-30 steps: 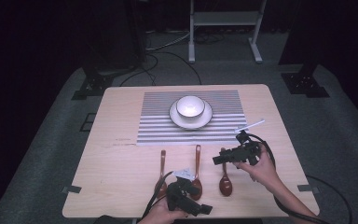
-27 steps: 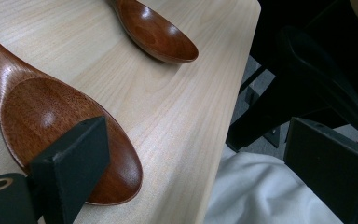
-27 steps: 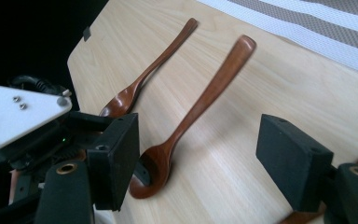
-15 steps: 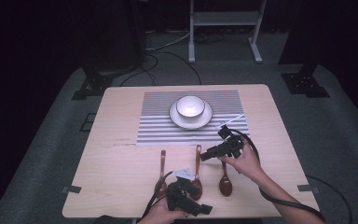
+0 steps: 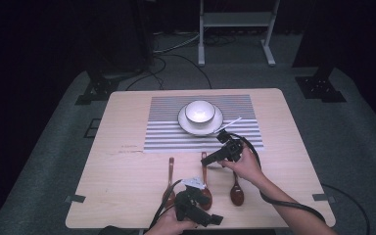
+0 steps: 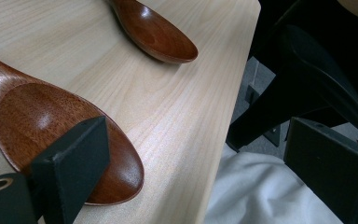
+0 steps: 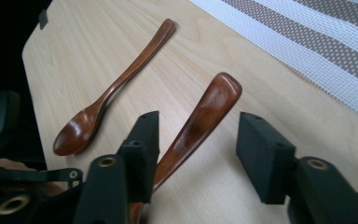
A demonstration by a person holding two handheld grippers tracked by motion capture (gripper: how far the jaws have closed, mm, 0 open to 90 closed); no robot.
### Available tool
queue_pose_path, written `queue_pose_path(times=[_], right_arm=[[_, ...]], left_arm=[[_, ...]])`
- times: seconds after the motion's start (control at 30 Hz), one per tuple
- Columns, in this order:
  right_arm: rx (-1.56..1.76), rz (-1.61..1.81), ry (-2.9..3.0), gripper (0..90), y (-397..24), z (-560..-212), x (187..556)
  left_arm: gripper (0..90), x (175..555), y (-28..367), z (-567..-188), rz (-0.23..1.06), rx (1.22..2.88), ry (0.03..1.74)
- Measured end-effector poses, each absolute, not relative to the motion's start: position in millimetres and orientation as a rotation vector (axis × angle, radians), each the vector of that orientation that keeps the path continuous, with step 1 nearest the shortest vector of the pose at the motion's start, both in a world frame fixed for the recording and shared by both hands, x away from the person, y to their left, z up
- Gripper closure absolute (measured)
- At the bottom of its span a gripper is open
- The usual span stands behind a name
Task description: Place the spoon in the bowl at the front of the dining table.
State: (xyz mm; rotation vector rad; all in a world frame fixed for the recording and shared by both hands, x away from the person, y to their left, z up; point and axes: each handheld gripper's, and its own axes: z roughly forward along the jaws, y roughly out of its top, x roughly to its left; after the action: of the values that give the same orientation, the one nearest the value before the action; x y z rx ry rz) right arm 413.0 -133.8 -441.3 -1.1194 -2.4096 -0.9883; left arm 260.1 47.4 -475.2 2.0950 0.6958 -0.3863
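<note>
high view puts three brown wooden spoons in a row on the near half of the surface [image 5: 127, 196], below the striped mat [image 5: 166, 132] and the white bowl [image 5: 199, 111] on its plate [image 5: 186, 125]; the middle spoon [image 5: 204, 174] is the one being worked on; it lies at about 6 o'clock from the bowl, between the left spoon [image 5: 170, 178] and the right spoon [image 5: 236, 192], well apart from each; its long axis runs from 12 to 6 o'clock, handle tip toward the mat and bowl end toward the person; the right tool [image 5: 214, 156] sits over the handle end, likely because the thin handle gives the jaws a narrow, easy part to pinch; in the right gripper view that tool [image 7: 196, 149] has its jaws about half wide and they have just been closing, with the handle [image 7: 205, 112] lying between them, close by one pad and clear of the other, so i judge it not yet gripped; the left tool [image 5: 191, 205] rests at the near edge by the spoon's bowl end, probably parked out of the way; in the left gripper view its jaws stand wide with nothing between them, one pad over the spoon's bowl end [image 6: 42, 121], the other off the surface edge.
</note>
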Motion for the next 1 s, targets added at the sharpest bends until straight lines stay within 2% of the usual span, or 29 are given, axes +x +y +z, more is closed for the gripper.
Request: queue_pose_path(times=[0.07,0.2,0.73,1.0], right_arm=[[-1.115,-0.979,-2.421,56.6,-130.7,-442.3,414.0],[-1.118,-0.964,-2.429,61.1,-128.1,-444.5,416.4],[-1.13,-1.008,-2.32,71.4,-128.5,-441.4,420.1],[-1.147,-1.046,-2.212,80.7,-131.3,-440.8,423.0]], left_arm=[[5.8,260.1,47.5,-475.2,-0.386,2.096,0.693],[5.8,260.2,47.4,-475.2,-0.387,2.097,0.693],[5.8,261.9,49.7,-474.8,-0.407,2.085,0.701],[5.7,264.7,55.2,-471.4,-0.397,2.067,0.72]])
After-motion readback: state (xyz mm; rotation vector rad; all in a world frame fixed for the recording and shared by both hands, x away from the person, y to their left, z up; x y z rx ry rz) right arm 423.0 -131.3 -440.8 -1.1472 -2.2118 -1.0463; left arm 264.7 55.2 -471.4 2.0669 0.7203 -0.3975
